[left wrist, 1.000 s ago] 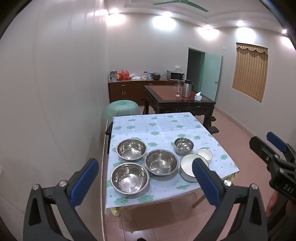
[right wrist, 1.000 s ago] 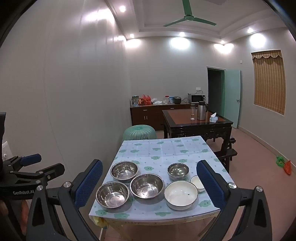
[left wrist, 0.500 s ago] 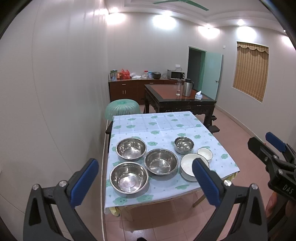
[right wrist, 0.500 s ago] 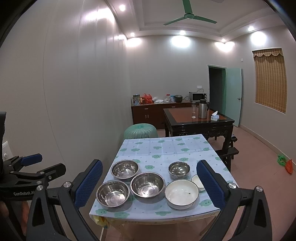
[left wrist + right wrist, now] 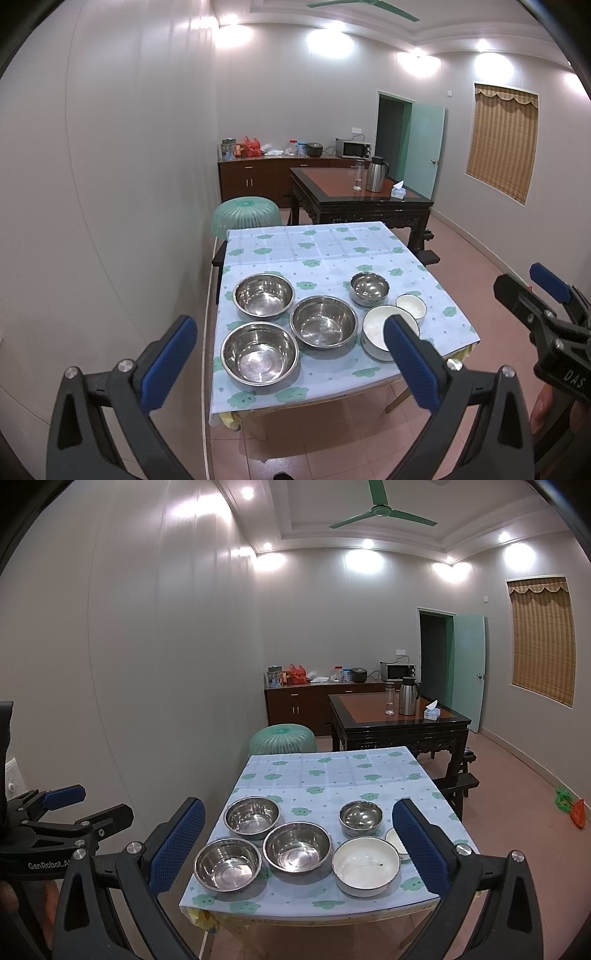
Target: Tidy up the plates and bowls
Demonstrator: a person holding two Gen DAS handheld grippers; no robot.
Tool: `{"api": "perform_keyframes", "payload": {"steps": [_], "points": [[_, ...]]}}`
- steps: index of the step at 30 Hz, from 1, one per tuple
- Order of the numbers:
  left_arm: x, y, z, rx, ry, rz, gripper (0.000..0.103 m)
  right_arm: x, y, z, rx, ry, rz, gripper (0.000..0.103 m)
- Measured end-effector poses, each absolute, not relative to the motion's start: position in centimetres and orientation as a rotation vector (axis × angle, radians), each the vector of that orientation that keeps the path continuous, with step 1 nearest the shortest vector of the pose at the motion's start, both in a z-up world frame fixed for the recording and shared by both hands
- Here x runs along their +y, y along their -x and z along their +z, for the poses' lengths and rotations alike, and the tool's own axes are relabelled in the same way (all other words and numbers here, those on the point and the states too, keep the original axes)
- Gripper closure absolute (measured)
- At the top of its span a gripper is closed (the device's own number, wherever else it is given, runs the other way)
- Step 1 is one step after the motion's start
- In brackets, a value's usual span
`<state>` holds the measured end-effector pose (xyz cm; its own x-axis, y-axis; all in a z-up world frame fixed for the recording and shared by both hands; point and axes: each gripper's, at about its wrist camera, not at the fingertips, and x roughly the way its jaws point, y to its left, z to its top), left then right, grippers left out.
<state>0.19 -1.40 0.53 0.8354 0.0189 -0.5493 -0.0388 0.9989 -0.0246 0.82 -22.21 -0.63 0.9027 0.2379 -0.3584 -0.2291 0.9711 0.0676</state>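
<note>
A table with a light blue flowered cloth point(image 5: 314, 254) point(image 5: 332, 771) holds three large steel bowls point(image 5: 259, 355) point(image 5: 324, 320) point(image 5: 264, 294), a small steel bowl point(image 5: 369, 288) point(image 5: 361, 817), a large white bowl point(image 5: 375, 334) point(image 5: 365, 864) and a small white bowl point(image 5: 411, 305) point(image 5: 394, 839). My left gripper point(image 5: 286, 356) is open and empty, held back from the table's near edge. My right gripper point(image 5: 297, 843) is open and empty, also short of the table.
A dark wooden table point(image 5: 399, 720) with a thermos point(image 5: 408, 700) stands behind. A green mesh food cover point(image 5: 282, 738) sits at the far left of the cloth table. A sideboard point(image 5: 295, 705) lines the back wall. The left wall runs close beside the table.
Both views have tilted up slightly and the table sits a little lower in frame. Both grippers stay open and empty.
</note>
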Motion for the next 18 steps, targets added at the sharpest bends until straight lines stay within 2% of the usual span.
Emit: {"api": "perform_keyframes", "payload": {"steps": [18], "points": [[-0.94,-0.56,-0.12,0.584,0.04,0.033,0.0,-21.67,-1.0,-0.98,0.378,-0.017,0.246,0.001]]}}
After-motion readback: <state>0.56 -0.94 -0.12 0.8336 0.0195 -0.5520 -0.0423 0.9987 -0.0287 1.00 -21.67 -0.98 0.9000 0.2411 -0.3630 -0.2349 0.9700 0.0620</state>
